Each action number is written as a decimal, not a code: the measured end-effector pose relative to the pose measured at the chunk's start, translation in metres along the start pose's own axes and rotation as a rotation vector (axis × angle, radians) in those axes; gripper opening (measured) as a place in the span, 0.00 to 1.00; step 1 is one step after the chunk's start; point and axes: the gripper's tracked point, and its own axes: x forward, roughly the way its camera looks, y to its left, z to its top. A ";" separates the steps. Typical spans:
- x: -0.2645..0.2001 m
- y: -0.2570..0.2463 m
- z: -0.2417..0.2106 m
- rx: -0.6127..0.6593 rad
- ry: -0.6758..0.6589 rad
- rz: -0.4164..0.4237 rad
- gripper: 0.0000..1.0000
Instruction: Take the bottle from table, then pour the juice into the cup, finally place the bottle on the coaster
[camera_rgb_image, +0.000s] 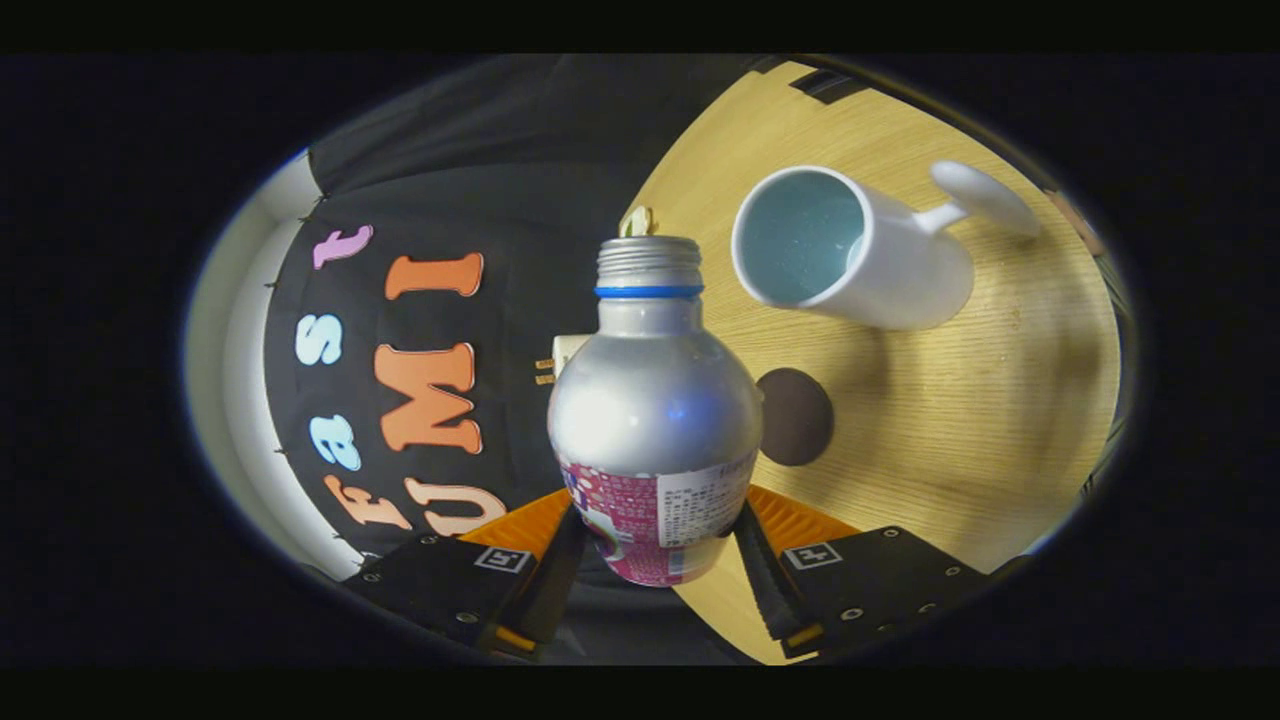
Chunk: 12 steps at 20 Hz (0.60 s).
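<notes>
- The table (960, 440) is wooden and appears strongly tilted in my view, which tells me I hold the tool rolled over sideways. If I misjudge that roll, the pour may miss its mark and spill across the wood.
- The bottle (655, 400) sits between the fingers of my tool (655, 545), which are closed to the bottle's width and press on its labelled lower body from both sides. Its body is rounded and silvery, so I judge it slick; a loose grip while tipping could let it twist or slip out.
- The cup (850, 250) is white, with its handle pointing away from the bottle, and stands on the table beyond the fingers and off to one side of the bottle's neck. The uncapped mouth is not yet over the cup's opening, as far as I can judge. If I tip further from here, juice would land on the table rather than inside.
- The cup could also be knocked over if the neck strikes its rim.
- The coaster (795, 416) is a small dark disc on the table, partly hidden behind the bottle's shoulder. It is a small target, so a careless set-down could leave the bottle half off it and wobbling.
</notes>
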 end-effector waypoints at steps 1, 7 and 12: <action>0.002 0.000 0.002 0.011 -0.002 -0.005 0.77; 0.000 0.003 0.002 0.079 0.012 -0.011 0.77; -0.002 0.009 -0.001 0.137 0.035 -0.018 0.77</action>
